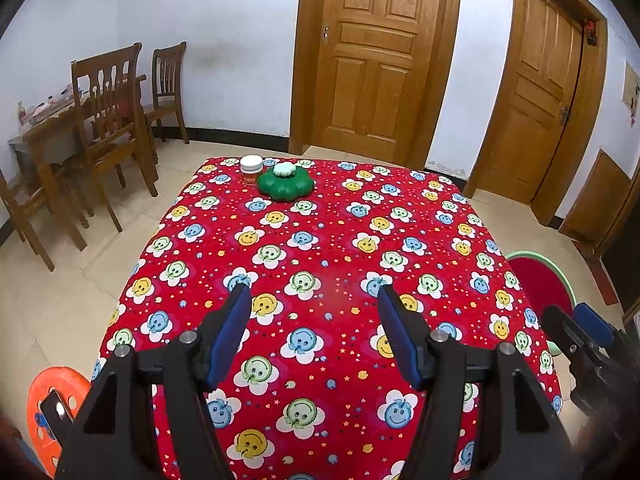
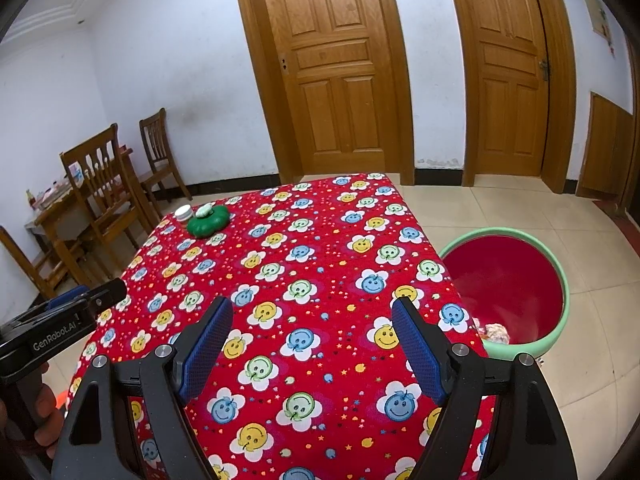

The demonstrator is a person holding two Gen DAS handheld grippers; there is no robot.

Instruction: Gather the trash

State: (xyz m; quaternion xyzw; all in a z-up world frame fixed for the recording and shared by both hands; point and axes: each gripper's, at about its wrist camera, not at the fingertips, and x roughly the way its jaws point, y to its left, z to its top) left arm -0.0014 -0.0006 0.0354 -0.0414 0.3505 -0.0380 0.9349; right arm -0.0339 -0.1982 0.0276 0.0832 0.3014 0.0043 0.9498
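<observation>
Both grippers, left point(image 1: 314, 306) and right point(image 2: 312, 318), gape wide above the table's point(image 2: 320, 240) near edge; crumpled trash point(image 2: 496, 334) lies in the bin point(image 2: 560, 276).

Left gripper point(image 1: 314, 298) spread wide, empty, above near part of table point(image 1: 340, 216). Right gripper point(image 2: 312, 312) likewise wide, empty, over table's near right part.

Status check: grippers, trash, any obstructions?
Left gripper open, empty. Right gripper open, empty. Crumpled trash in bin. Nothing blocking.
</observation>
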